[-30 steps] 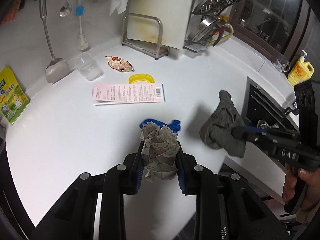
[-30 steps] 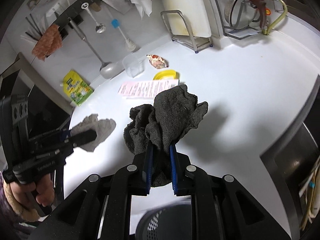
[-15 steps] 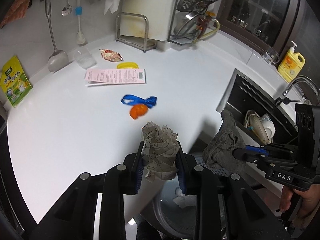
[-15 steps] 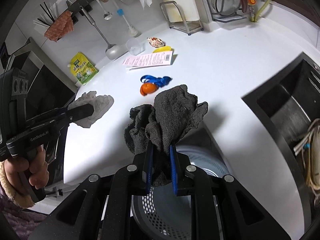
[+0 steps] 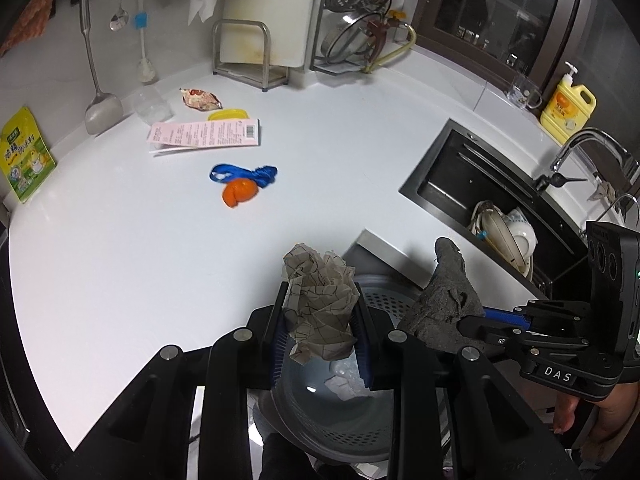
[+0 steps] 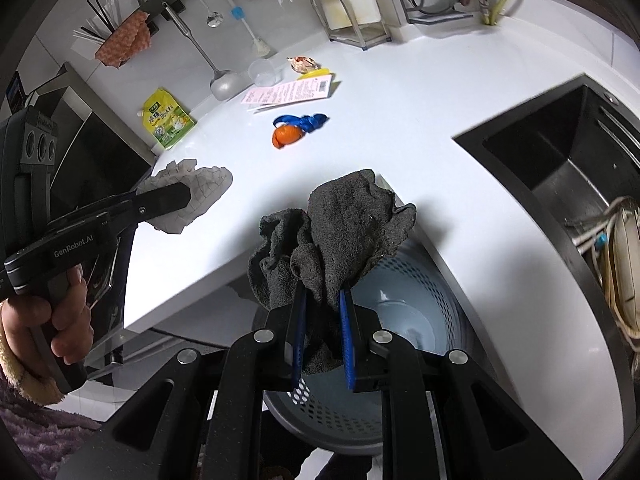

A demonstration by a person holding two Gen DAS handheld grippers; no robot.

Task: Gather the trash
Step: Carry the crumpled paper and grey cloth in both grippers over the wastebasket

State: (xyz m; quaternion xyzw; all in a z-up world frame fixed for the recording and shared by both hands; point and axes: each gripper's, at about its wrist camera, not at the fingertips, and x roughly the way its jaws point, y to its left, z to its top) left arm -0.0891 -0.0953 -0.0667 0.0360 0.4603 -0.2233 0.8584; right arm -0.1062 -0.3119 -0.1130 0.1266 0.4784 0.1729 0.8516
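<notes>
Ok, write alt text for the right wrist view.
The right hand-held gripper is shut on a dark grey rag above a perforated grey trash basket below the white counter's edge. At left, the left hand-held gripper holds crumpled paper.

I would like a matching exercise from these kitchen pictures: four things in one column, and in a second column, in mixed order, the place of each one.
Things:
1. crumpled paper
2. grey cloth
3. orange peel
4. yellow bottle

Places:
A. lying on the white counter beside a blue strip
B. between the jaws of the left gripper
C. standing on the counter behind the sink
D. between the jaws of the right gripper, above the perforated bin

Pairs: 1-B, 2-D, 3-A, 4-C
</notes>
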